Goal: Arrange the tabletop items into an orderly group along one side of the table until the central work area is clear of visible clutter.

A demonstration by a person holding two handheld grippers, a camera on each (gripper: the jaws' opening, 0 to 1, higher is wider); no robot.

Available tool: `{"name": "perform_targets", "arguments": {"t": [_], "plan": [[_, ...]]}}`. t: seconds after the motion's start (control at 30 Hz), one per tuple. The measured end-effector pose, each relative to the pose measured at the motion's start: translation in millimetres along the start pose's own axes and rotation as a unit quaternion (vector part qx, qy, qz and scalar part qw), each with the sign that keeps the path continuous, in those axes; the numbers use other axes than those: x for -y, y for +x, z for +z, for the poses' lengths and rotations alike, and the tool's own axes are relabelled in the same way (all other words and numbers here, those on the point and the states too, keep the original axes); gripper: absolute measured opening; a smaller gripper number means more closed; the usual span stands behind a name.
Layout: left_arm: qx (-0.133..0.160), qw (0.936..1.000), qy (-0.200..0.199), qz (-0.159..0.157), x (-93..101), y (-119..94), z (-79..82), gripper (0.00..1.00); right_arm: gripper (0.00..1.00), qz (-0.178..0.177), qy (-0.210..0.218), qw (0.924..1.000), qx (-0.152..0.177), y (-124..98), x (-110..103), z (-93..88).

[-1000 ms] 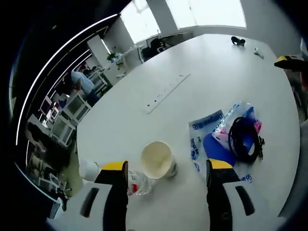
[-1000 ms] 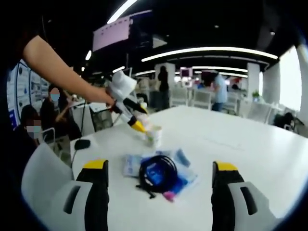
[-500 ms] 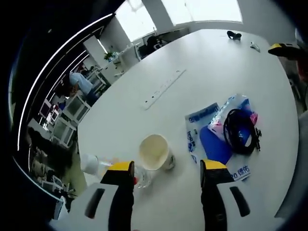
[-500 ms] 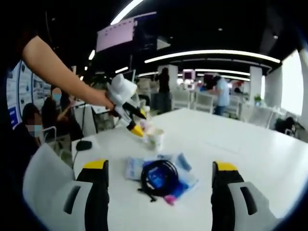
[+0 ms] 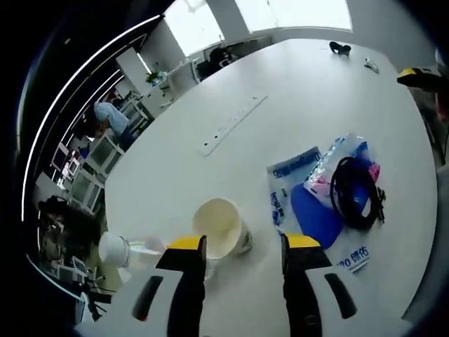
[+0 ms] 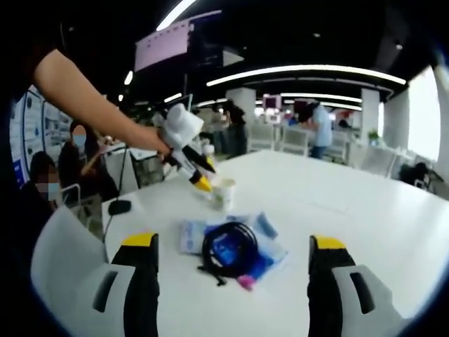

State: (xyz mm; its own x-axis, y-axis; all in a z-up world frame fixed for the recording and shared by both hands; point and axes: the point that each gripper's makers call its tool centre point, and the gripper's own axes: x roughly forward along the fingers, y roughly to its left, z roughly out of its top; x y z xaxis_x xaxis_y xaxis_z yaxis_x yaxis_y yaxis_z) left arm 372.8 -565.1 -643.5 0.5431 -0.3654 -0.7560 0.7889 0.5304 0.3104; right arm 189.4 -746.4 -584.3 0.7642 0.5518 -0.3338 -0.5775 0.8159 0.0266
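While the white tabletop [image 5: 302, 105] is still carrying its clutter mid-surface, the left tool [image 5: 238, 247] is closing in on the paper cup [image 5: 217, 226] compared with a second ago, its jaws narrowing yet still spread, the cup's near side sitting just between the tips. Beside the cup, the plastic packets [image 5: 309, 203] with the coiled black cable [image 5: 354, 193] on top are lying untouched, and a clear bottle [image 5: 123, 250] is resting on its side. Facing that pile, the right tool [image 6: 231, 246] is hovering, spread and empty, so grouping is barely beginning.
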Motion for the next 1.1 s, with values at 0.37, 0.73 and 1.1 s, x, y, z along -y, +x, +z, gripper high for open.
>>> {"name": "perform_targets", "arguments": {"t": [0.37,0.73,1.1], "plan": [[-0.021,0.9992,0.034,-0.005,0.7,12,-9.8,0.28,0.85,-0.004,0.006,0.9999,-0.011,0,3,-9.2],[-0.042,0.9974,0.060,-0.003,-5.3,23,-17.2,0.14,0.84,-0.009,0.014,0.9996,-0.024,-1,7,-20.5],[-0.054,0.9951,0.082,-0.011,-3.5,33,-19.7,0.07,0.83,-0.009,0.015,0.9992,-0.036,1,8,-27.9]]}}
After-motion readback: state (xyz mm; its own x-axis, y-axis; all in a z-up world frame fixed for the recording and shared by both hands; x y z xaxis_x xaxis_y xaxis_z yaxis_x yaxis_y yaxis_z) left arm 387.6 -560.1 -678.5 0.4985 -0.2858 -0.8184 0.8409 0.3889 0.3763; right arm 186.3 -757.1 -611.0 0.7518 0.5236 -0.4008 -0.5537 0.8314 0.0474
